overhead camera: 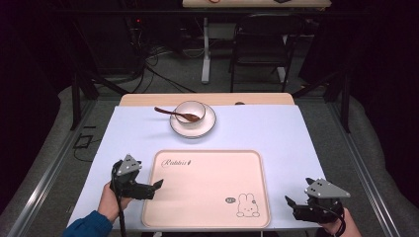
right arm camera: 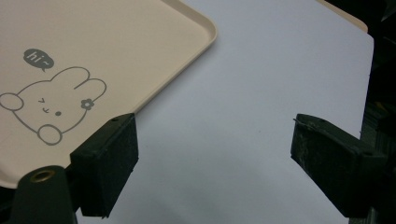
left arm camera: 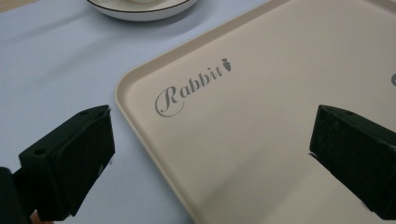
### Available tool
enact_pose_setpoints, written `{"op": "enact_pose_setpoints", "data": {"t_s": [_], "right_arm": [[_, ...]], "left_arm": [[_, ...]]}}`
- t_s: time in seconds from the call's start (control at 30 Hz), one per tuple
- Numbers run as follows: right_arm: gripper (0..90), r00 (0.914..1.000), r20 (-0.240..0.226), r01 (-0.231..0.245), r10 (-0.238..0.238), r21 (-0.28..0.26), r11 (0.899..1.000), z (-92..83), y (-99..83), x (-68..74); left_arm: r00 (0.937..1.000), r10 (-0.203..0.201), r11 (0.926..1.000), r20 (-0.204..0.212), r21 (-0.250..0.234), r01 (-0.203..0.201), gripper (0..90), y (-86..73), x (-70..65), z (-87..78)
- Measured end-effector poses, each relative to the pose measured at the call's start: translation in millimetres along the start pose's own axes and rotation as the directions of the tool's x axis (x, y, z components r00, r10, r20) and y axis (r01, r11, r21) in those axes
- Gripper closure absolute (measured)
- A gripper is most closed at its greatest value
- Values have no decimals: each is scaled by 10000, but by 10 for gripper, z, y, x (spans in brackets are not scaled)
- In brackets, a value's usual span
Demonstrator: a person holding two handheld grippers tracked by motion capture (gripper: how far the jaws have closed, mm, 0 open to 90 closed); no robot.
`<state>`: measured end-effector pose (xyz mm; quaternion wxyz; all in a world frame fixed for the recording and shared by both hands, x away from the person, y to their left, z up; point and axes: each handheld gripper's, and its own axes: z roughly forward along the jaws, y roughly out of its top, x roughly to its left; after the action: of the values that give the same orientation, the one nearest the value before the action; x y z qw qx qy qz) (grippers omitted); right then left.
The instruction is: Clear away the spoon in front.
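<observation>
A cream tray [overhead camera: 207, 168] with "Rabbit" lettering and a bunny drawing lies at the table's front centre. Behind it stands a white plate [overhead camera: 207, 126] carrying a white bowl [overhead camera: 190, 109] with a dark wooden spoon [overhead camera: 173, 113] resting in it. My left gripper [overhead camera: 159, 184] is open at the tray's left edge, its jaws straddling the rim [left arm camera: 140, 135] with one finger [left arm camera: 70, 163] over the cloth. My right gripper [overhead camera: 289, 202] is open over the cloth just right of the tray's front right corner [right arm camera: 205, 32], holding nothing.
A pale lilac cloth [overhead camera: 276, 133] covers the table. A wooden strip [overhead camera: 148, 99] of tabletop shows at the far edge. Beyond stand a dark chair [overhead camera: 262, 44] and a white table leg [overhead camera: 205, 49], with cables on the floor.
</observation>
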<state>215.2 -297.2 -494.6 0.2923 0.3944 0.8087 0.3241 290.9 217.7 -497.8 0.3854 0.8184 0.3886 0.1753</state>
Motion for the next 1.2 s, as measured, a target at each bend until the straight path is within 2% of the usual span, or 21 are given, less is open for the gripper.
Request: {"op": "enact_pose_setpoints", "data": {"t_s": [0.1, 0.27, 0.5, 0.63, 0.7, 0.87, 1.0, 1.2], "right_arm": [[143, 10000, 51, -9, 9, -34, 10000, -9, -3, 6], [143, 10000, 11, -4, 4, -3, 10000, 13, 18, 8], [143, 9999, -137, 73, -72, 44, 10000, 59, 45, 0], [143, 9999, -114, -41, 40, -74, 10000, 39, 30, -6], [143, 9999, -149, 75, -76, -61, 10000, 41, 33, 0], [143, 9998, -173, 57, -57, -3, 10000, 57, 46, -2], [142, 9999, -147, 26, -26, -18, 10000, 52, 43, -2], [143, 9999, -134, -58, 57, -99, 9999, 18, 20, -4]], "left_arm": [[9999, 41, 9999, -135, -91, -42, 0, 71, -11, 52], [9993, -319, 9993, -209, -221, 314, 0, 167, 20, 124], [9984, -348, 9989, -454, -339, 333, 0, 245, 39, 201], [9973, -437, 9973, -591, -622, 400, 0, 310, 61, 241], [9968, -442, 9965, -670, -742, 392, 0, 348, 66, 264], [9964, -548, 9939, -653, -992, 481, 0, 443, 82, 330], [9971, -484, 9950, -594, -898, 429, 0, 513, 91, 388], [9959, -524, 9924, -732, -1150, 438, 0, 659, 128, 496]]}}
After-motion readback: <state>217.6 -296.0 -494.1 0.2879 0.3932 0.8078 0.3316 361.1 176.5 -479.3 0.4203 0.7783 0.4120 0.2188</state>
